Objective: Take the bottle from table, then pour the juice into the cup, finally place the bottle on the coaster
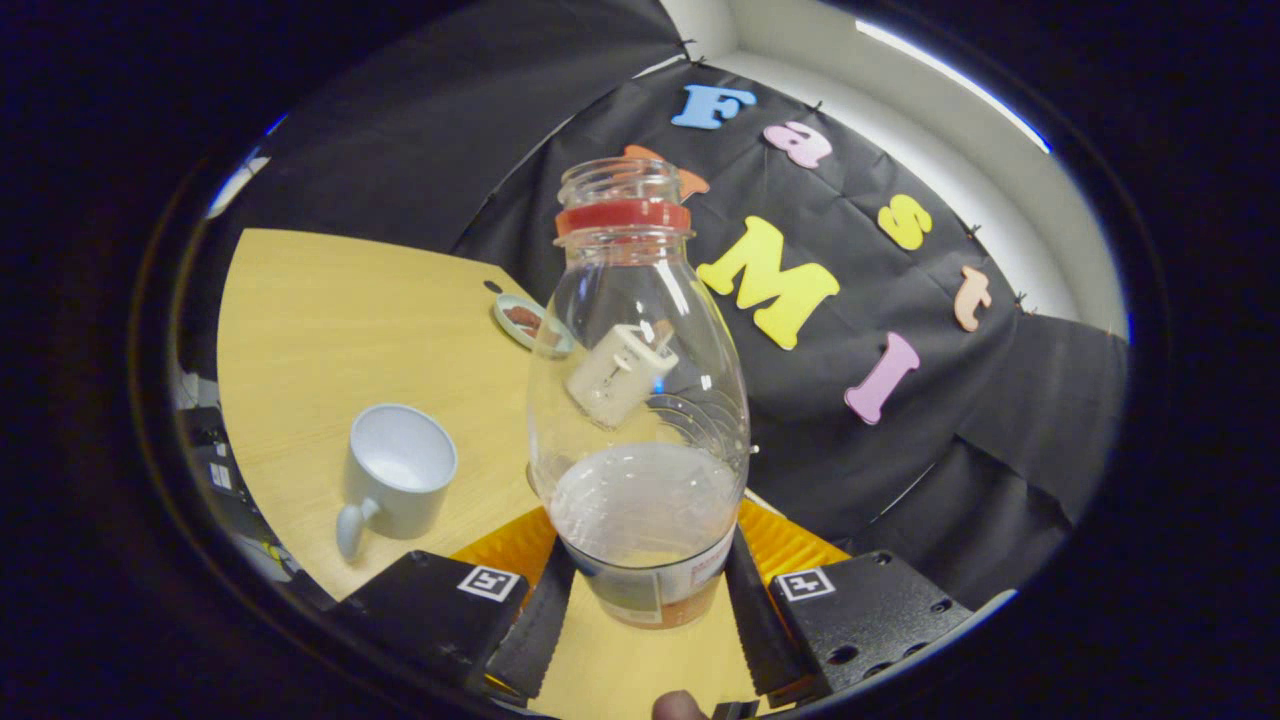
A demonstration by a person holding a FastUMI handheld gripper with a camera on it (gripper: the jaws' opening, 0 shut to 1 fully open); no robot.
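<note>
My claw [645,610] is clamped on one bottle [640,400]; its two fingers press the lower body of the bottle from both sides. The bottle is clear, has no cap, and carries one red ring [622,216] under its open mouth. A little pale liquid sits in its lower part. The bottle is lifted and a bit tilted over the wooden surface [340,320]. Left of the bottle stands one white cup [395,480], upright, its handle toward me, well apart from the bottle. Behind the bottle, partly hidden by it, lies one small round dish [522,320], maybe the coaster; I cannot tell. One fingertip [680,706] of my hand shows under the bottle.
</note>
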